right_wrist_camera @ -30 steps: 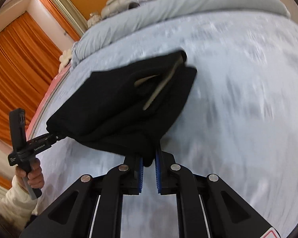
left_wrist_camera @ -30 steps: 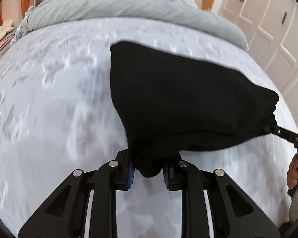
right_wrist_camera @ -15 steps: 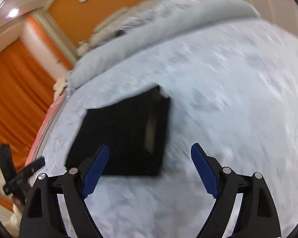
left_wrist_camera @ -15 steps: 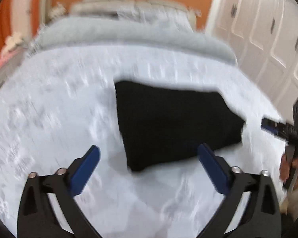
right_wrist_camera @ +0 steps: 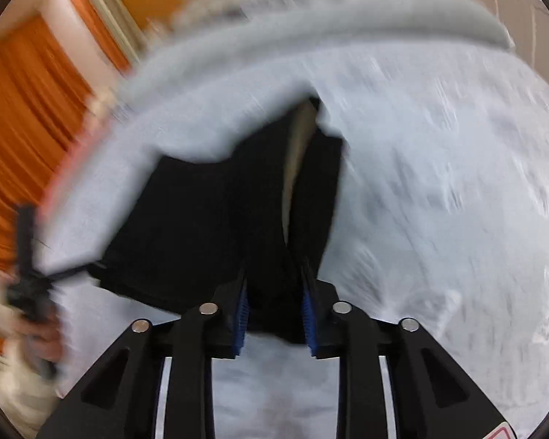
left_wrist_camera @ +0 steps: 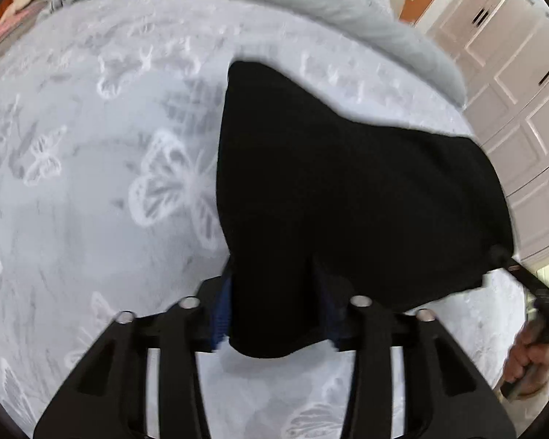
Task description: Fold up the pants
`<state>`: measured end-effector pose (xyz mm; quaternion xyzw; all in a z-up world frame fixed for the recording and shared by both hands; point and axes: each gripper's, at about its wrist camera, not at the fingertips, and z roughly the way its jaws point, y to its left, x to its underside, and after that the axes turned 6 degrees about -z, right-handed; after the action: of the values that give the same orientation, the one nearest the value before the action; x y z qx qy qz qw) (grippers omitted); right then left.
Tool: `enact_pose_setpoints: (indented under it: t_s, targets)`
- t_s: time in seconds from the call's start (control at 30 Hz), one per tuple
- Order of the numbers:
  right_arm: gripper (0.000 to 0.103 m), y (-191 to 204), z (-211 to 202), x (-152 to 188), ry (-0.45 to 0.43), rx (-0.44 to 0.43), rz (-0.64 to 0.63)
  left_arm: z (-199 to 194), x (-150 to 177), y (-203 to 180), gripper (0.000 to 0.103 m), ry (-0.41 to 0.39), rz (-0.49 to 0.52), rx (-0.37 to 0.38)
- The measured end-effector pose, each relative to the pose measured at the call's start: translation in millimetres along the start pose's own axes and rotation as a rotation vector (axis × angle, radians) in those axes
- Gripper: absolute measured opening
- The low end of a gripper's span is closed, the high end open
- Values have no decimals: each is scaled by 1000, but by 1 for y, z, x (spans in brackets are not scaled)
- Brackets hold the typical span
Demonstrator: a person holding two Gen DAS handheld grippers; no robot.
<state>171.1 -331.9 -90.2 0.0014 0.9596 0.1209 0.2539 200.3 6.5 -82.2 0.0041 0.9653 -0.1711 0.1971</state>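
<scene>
Gripping again: left claw (left_wrist_camera: 274, 314) and right claw (right_wrist_camera: 274, 314), spread wide half a second ago, now pinching near corners of folded black pants (left_wrist_camera: 347, 190) on bed (left_wrist_camera: 91, 219); probably another fold or repositioning.

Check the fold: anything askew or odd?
One thing: a pale strip, perhaps lining, shows in a gap in the black pants near their far edge. Otherwise both grippers, left and right, pinch near corners above the bedspread.

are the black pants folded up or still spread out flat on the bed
Folded. The black pants form a compact, layered bundle on the bed, with the left claw and right claw each gripping a near corner.
</scene>
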Motion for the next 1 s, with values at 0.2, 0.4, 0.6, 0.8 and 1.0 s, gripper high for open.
enact_pose_setpoints:
  t_s: [0.2, 0.4, 0.6, 0.8, 1.0]
  targets:
    - [74, -11, -23, 14, -94, -70, 155, -34, 9, 18, 98, -97, -27, 22]
    - [88, -25, 6, 21, -56, -123, 323, -17, 0, 40, 98, -19, -184, 110]
    - [52, -16, 37, 30, -117, -180, 395, 12, 4, 18, 73, -17, -90, 29]
    - [26, 21, -26, 11, -249, -292, 234, -49, 1, 5, 20, -101, -100, 100]
    - [54, 1, 0, 52, 1, -190, 228, -36, 37, 18, 36, 35, -124, 52]
